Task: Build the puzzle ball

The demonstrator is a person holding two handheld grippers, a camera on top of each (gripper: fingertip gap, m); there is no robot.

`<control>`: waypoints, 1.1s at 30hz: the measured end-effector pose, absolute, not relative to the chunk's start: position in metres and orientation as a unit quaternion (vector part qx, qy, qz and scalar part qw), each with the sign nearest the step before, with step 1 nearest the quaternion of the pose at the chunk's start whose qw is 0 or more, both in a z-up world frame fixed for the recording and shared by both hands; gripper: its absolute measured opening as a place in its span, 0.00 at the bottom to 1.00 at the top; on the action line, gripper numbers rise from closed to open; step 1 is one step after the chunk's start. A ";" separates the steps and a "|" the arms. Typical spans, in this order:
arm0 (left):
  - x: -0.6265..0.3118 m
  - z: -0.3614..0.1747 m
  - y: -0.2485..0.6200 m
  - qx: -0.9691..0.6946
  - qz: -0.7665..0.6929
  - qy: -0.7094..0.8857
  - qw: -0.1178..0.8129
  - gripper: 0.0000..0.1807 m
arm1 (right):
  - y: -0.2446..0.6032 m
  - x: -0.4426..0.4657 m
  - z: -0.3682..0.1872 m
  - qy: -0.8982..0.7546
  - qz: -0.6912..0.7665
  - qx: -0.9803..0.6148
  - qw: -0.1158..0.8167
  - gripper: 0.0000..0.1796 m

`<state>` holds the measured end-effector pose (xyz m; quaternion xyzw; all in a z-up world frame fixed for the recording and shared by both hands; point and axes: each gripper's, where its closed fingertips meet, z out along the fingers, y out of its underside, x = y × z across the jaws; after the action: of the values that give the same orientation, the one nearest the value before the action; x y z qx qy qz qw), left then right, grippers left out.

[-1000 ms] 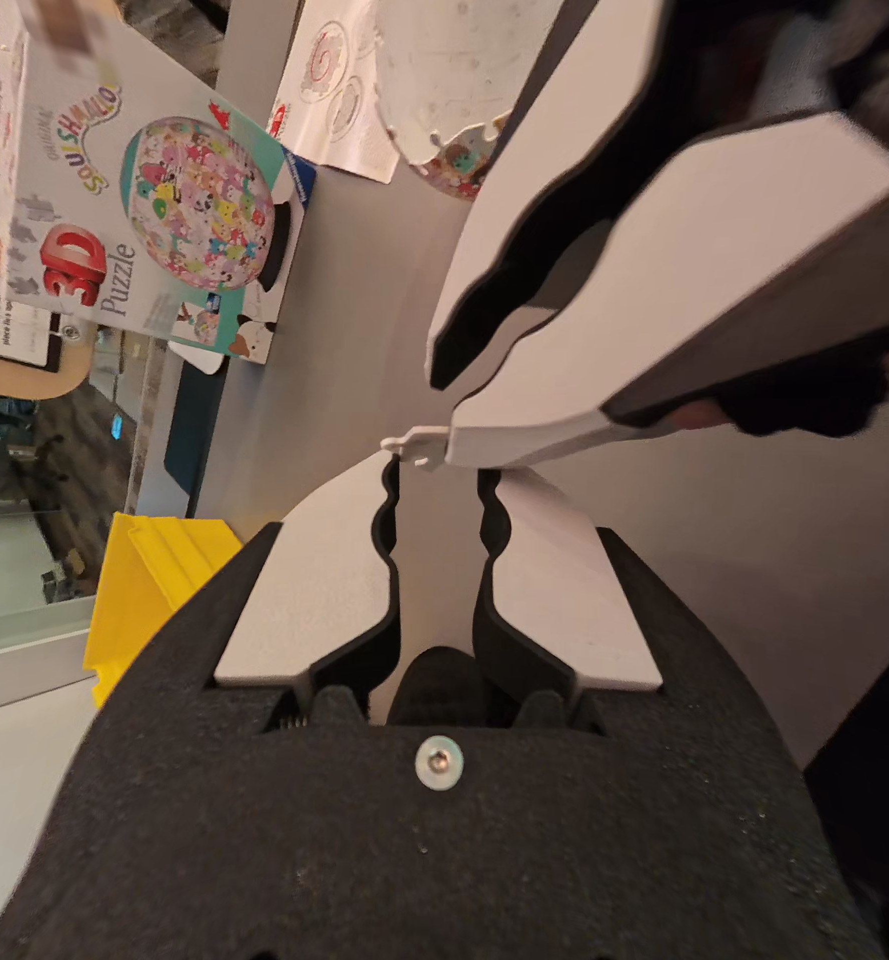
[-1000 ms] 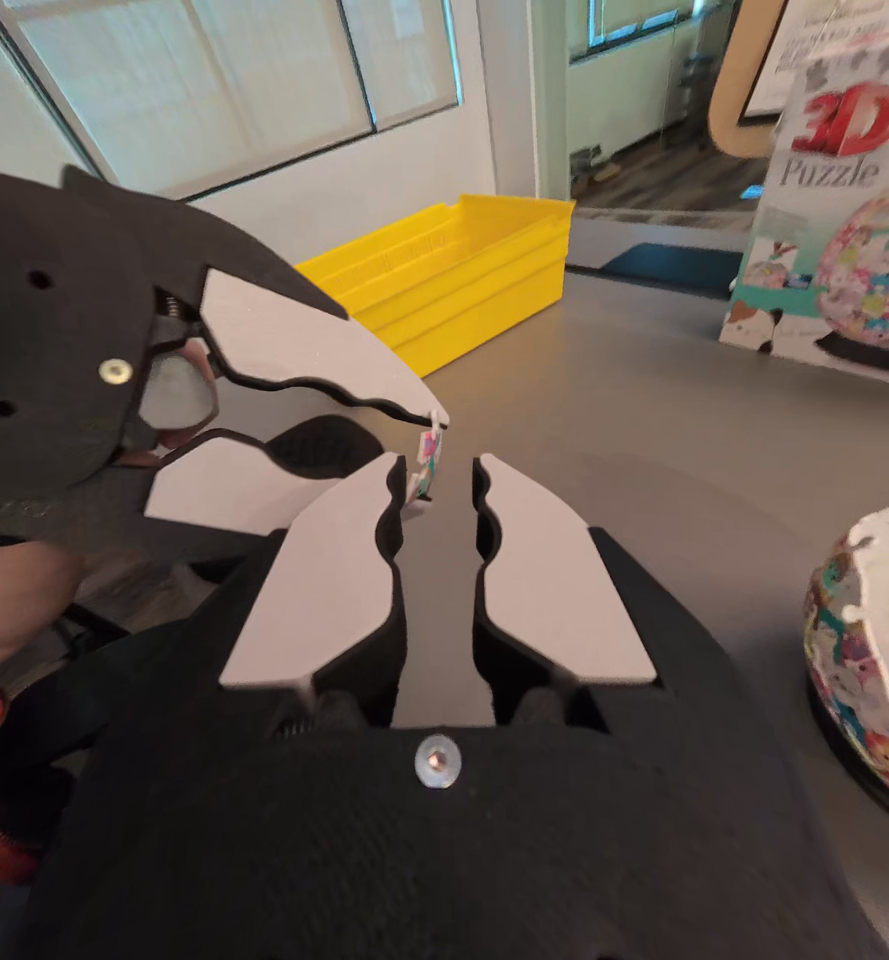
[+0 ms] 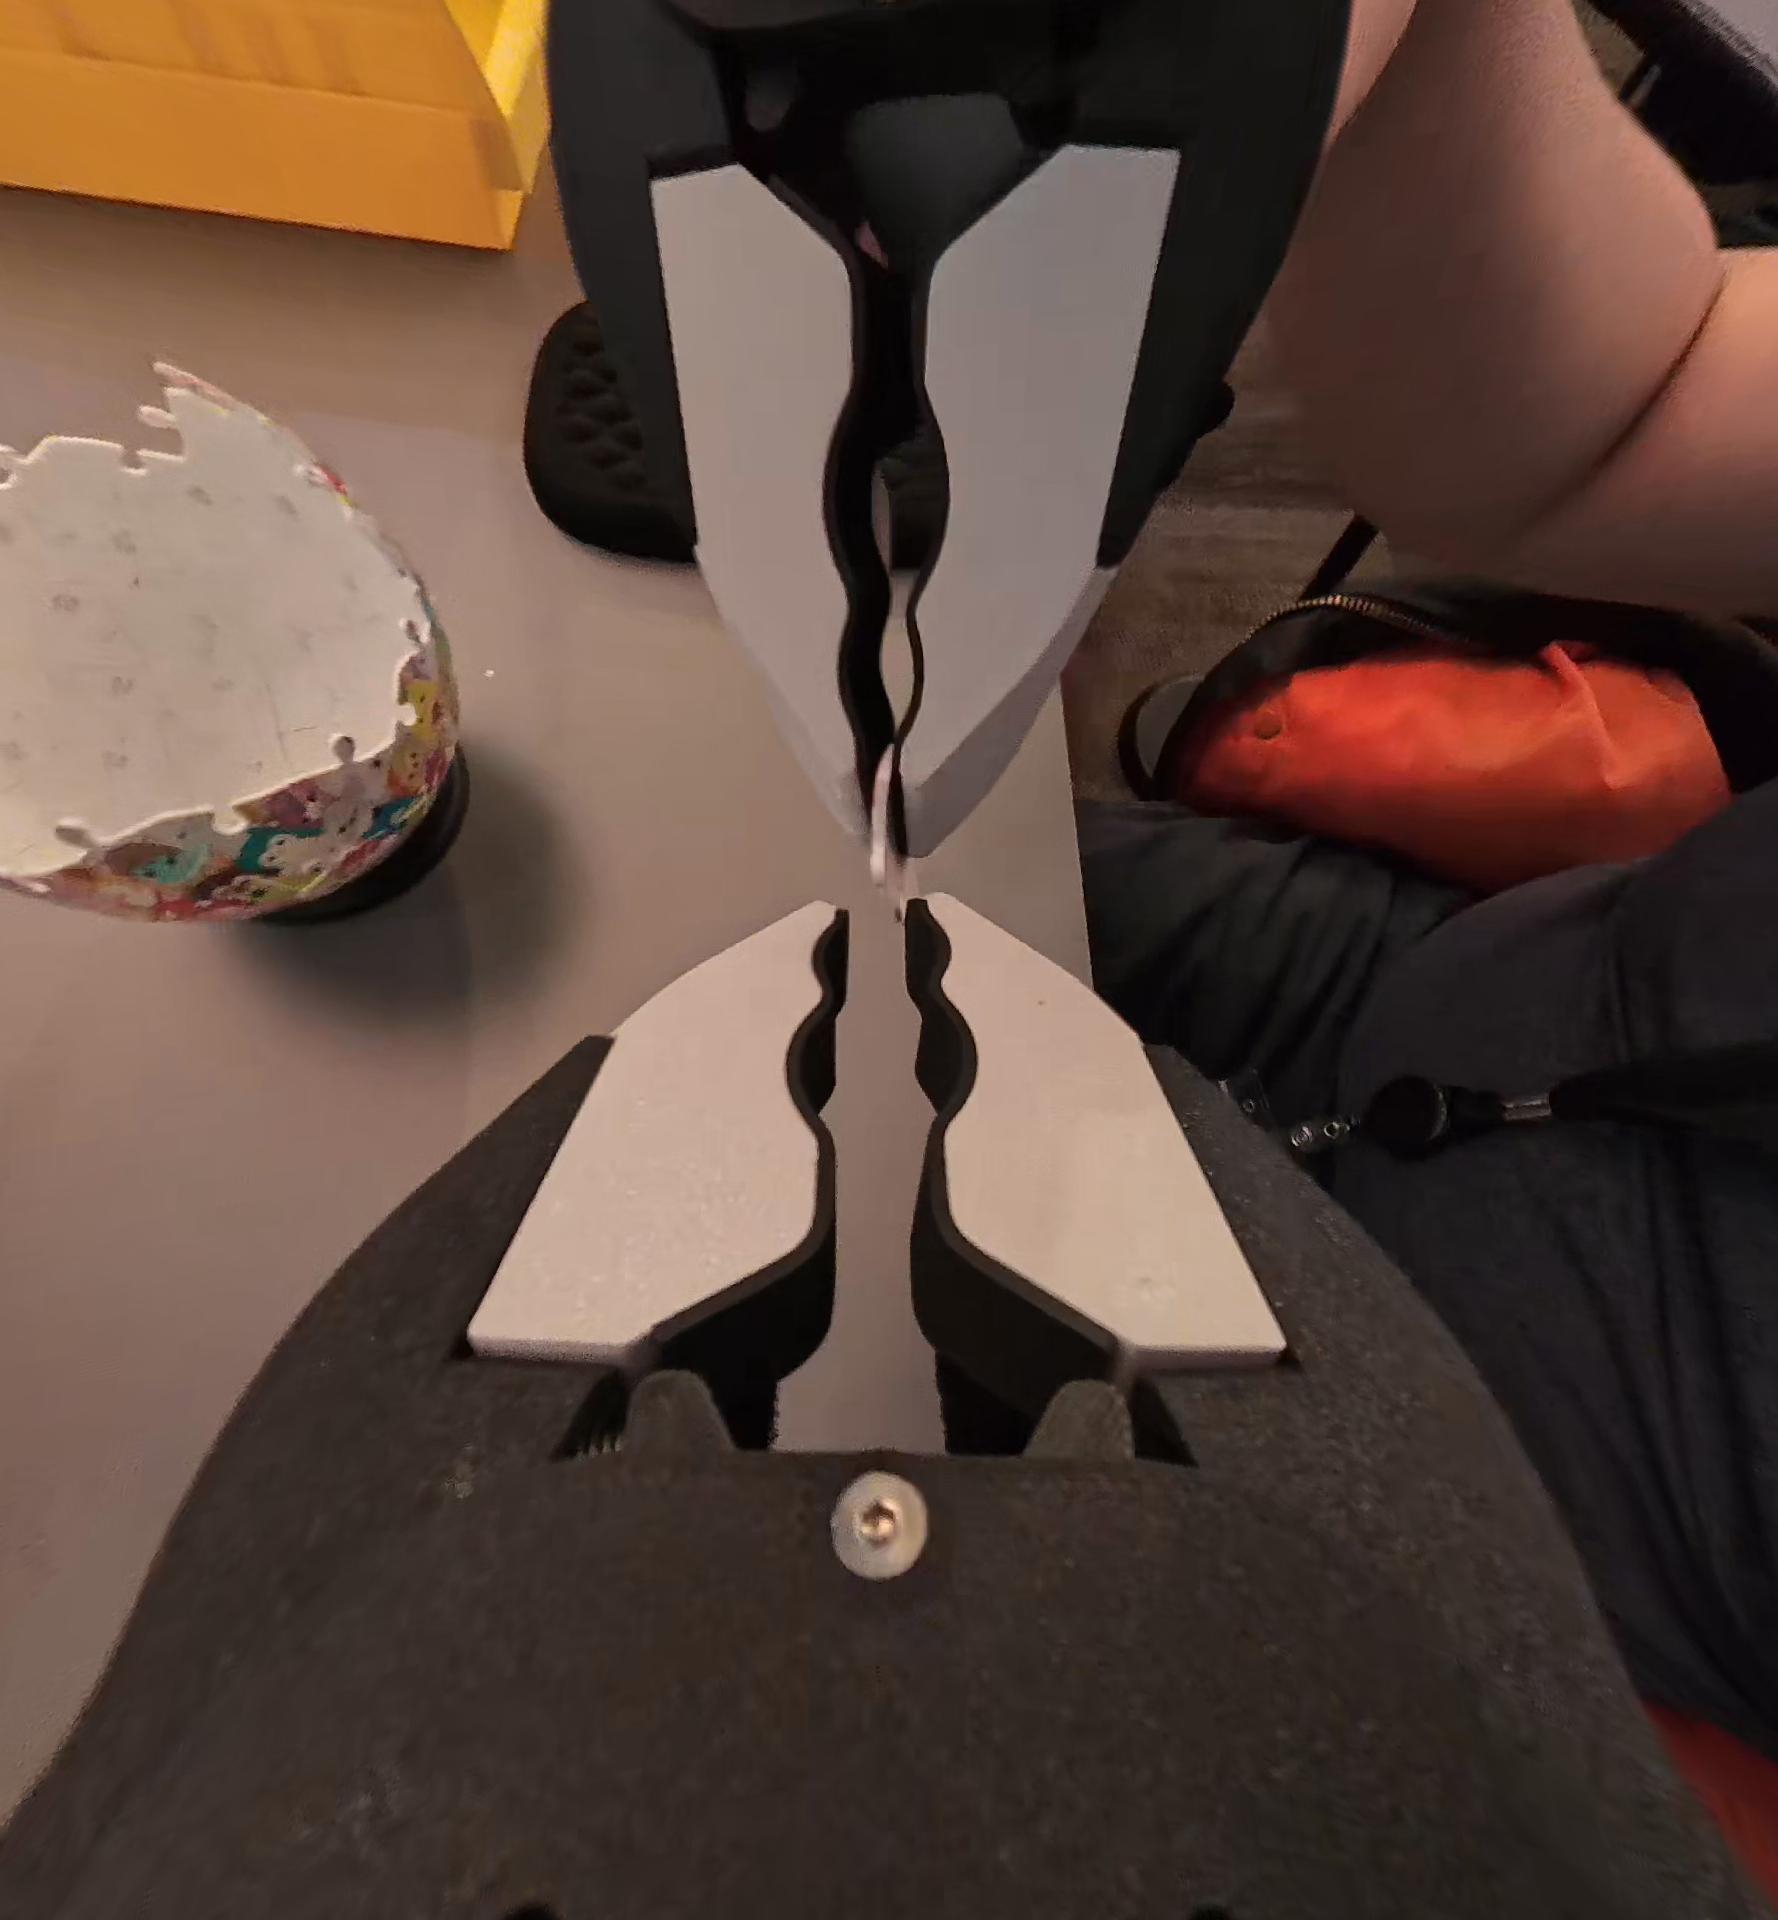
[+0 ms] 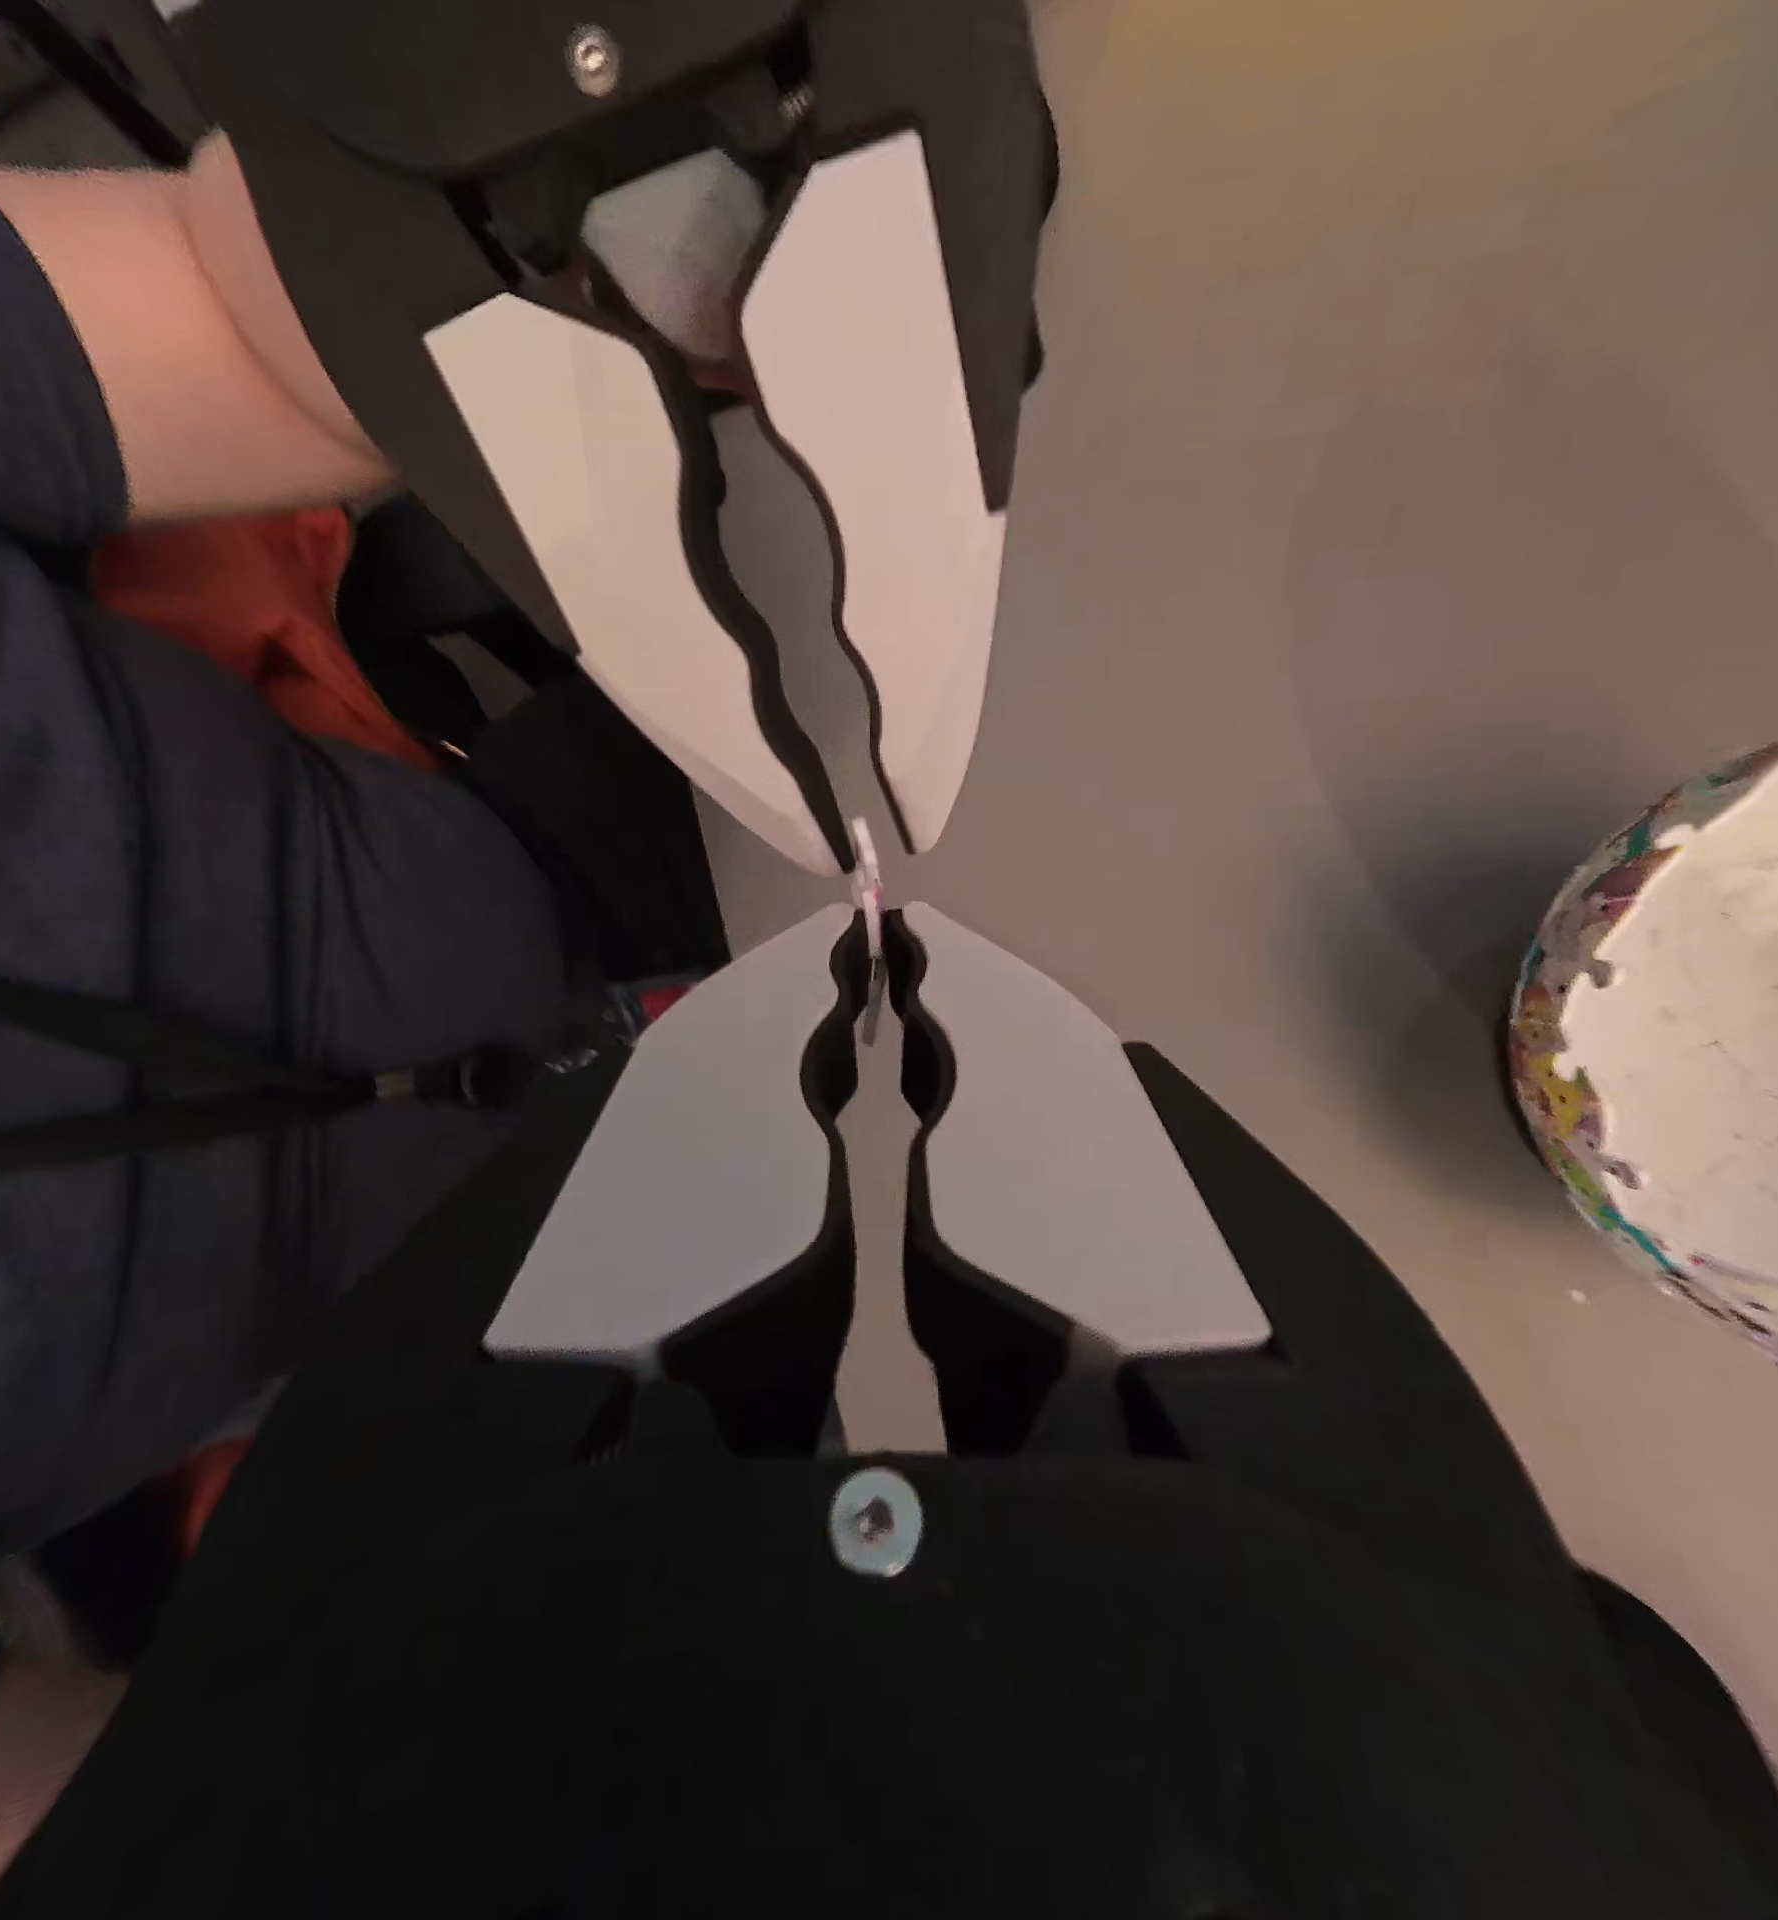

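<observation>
Two grippers are meeting tip to tip above the grey worktop (image 3: 189, 1091). The right gripper (image 4: 877, 951) is pinching a small flat white puzzle piece (image 4: 869, 883) at its tips, jaws narrow. The left gripper (image 3: 877, 920) is facing it, jaws slightly parted, piece's edge just at their tips. The half-built colourful puzzle ball (image 3: 168, 665), white inside, is sitting beside them near a yellow plastic bin (image 3: 220, 104).

Table (image 3: 189, 1091): ball (image 3: 168, 665) on a stand (image 3: 417, 831), left of the grippers in the left wrist view. Bin (image 3: 241, 114) behind the ball, at the far edge. Left gripper (image 3: 877, 920) and right gripper (image 3: 883, 831) tip to tip, piece (image 3: 883, 857) between them. Person's lap (image 3: 1539, 1039) right of the table.
</observation>
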<state>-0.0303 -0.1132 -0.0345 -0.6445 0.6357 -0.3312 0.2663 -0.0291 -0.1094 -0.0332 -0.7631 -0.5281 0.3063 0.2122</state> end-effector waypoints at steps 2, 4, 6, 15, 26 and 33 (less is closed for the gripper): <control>-0.026 -0.038 -0.117 -0.636 -0.328 0.650 0.256 0.02 | -0.110 -0.026 -0.034 -0.550 0.278 -0.760 0.208 0.02; -0.023 -0.039 -0.114 -0.635 -0.321 0.650 0.268 0.02 | -0.107 -0.023 -0.035 -0.567 0.254 -0.753 0.216 0.02; -0.020 -0.034 -0.108 -0.638 -0.334 0.630 0.292 0.01 | -0.103 -0.020 -0.027 -0.563 0.256 -0.743 0.254 0.06; -0.020 -0.011 -0.092 -0.655 -0.457 0.525 0.294 0.01 | -0.085 0.006 0.029 -0.413 0.373 -0.662 0.501 0.10; -0.008 -0.022 -0.099 -0.650 -0.452 0.547 0.272 0.01 | -0.087 -0.002 -0.004 -0.417 0.397 -0.676 0.461 0.02; -0.018 -0.012 -0.063 -0.659 -0.386 0.557 0.326 0.15 | -0.057 0.040 0.012 -0.381 0.370 -0.673 0.515 0.02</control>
<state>-0.0182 -0.0631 -0.0123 -0.6593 0.5566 -0.3862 0.3261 0.0401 -0.0571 0.0119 -0.6728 -0.3808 0.3704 0.5148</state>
